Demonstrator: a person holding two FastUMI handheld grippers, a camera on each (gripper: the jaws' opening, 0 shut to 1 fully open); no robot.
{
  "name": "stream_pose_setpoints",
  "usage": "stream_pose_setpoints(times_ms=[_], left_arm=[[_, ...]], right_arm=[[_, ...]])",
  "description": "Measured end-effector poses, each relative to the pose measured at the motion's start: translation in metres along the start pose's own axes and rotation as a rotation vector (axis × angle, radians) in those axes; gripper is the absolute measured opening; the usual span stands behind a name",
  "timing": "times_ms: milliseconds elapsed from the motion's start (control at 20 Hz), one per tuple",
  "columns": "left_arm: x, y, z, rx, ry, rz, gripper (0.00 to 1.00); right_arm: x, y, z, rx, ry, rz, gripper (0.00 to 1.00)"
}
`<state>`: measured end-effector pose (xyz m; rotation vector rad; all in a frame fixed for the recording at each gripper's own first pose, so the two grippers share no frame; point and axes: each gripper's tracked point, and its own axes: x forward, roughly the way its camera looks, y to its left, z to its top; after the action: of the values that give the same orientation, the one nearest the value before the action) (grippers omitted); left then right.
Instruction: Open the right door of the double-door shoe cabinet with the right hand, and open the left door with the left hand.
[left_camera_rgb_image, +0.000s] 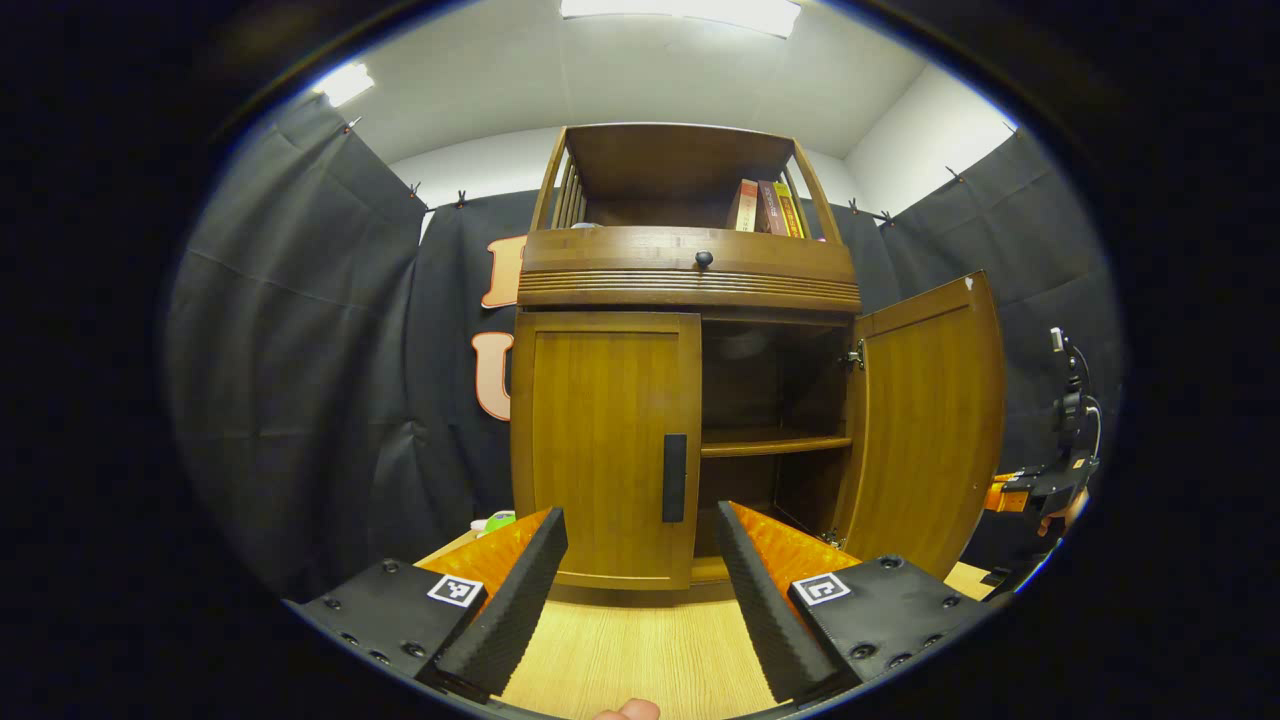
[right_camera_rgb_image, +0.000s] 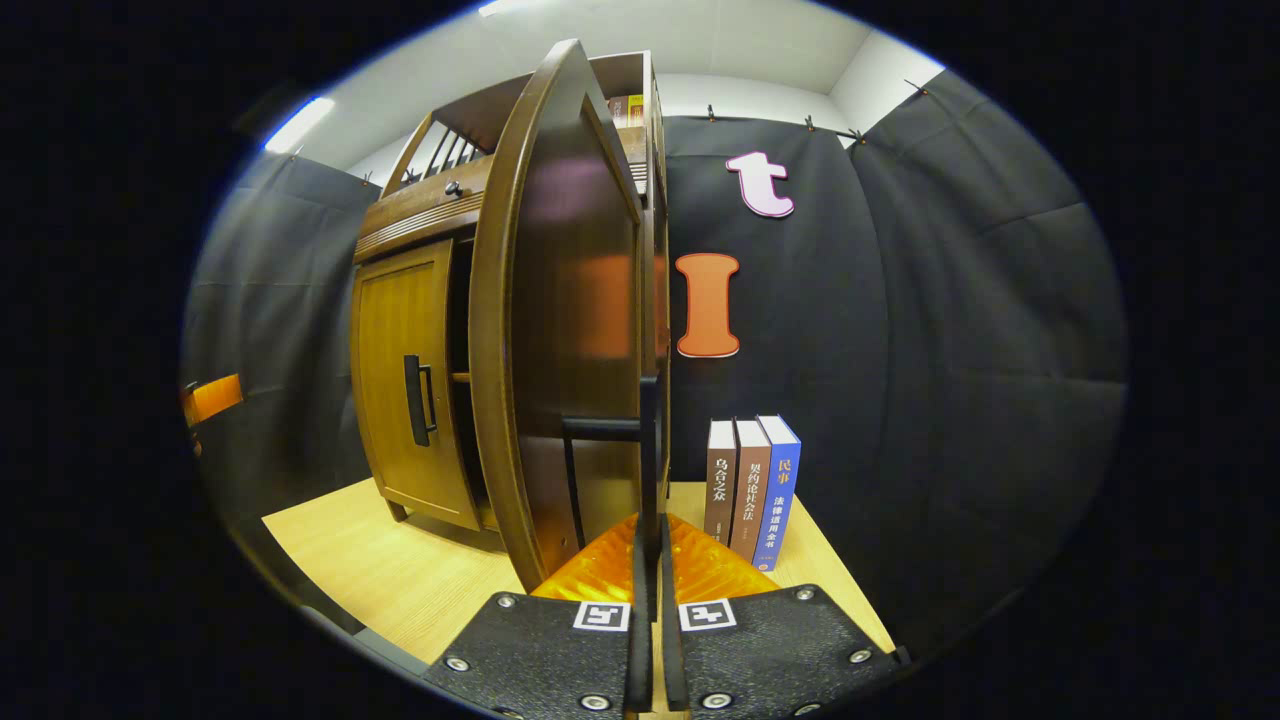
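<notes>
**Left door still shut, right door swung wide**

At the bottom of the left gripper view, the left gripper (left_camera_rgb_image: 640, 590) is seen spread wide with nothing between its fingers, held over the pale wooden surface (left_camera_rgb_image: 640, 660) and aimed at the cabinet front. Just beyond it stands the left door (left_camera_rgb_image: 600, 440), closed flush, with a dark vertical handle (left_camera_rgb_image: 675, 478) set near its inner edge.

Close to the lens in the right gripper view, the right gripper (right_camera_rgb_image: 649, 560) is seen with its fingers drawn together on the thin dark handle bar (right_camera_rgb_image: 650, 450) of the right door (right_camera_rgb_image: 560, 330); whether both fingers truly press on it cannot be told, though it looks likely. That door is swung well out from the shoe cabinet (left_camera_rgb_image: 690, 270), so the shelf (left_camera_rgb_image: 775, 445) inside is exposed.

The doors are judged to be rigid wood panels, moderately heavy, turning on side hinges, so a steady pull along an arc would be needed rather than a straight tug. The left handle is judged the right place to be gripped: it is stiff, slim and probably smooth, so it should be pinched squarely across its middle.

Farther off, three upright books (right_camera_rgb_image: 750, 490) are seen standing beside the cabinet, against the dark cloth wall (right_camera_rgb_image: 950, 350).
</notes>
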<state>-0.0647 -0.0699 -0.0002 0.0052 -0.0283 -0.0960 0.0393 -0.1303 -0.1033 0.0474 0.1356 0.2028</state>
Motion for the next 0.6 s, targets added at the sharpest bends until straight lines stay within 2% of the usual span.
stream_pose_setpoints(times_ms=[150,200,250,300,400,500,600], left_arm=[[0.003,0.003,0.001,-0.007,0.003,0.012,0.94],[0.004,0.003,0.002,-0.012,0.001,0.013,0.94],[0.005,0.004,0.001,-0.016,0.001,0.016,0.94],[0.004,0.004,0.001,-0.018,0.000,0.019,0.94],[0.003,0.007,0.000,-0.020,-0.002,0.020,0.94],[0.002,0.007,-0.002,-0.016,-0.002,0.016,0.94],[0.003,0.006,-0.003,-0.017,0.000,0.016,0.94]], right_arm=[[0.003,-0.017,-0.002,0.025,0.000,0.038,0.04],[0.005,-0.022,-0.002,0.031,0.006,0.055,0.13],[0.006,-0.024,-0.002,0.046,0.012,0.073,0.12],[0.006,-0.026,-0.002,0.062,0.018,0.087,0.03],[0.005,-0.024,0.001,0.066,0.014,0.106,0.05],[-0.001,-0.024,-0.004,0.041,0.023,0.098,0.07],[-0.012,-0.027,-0.013,0.017,0.034,0.054,0.07]])
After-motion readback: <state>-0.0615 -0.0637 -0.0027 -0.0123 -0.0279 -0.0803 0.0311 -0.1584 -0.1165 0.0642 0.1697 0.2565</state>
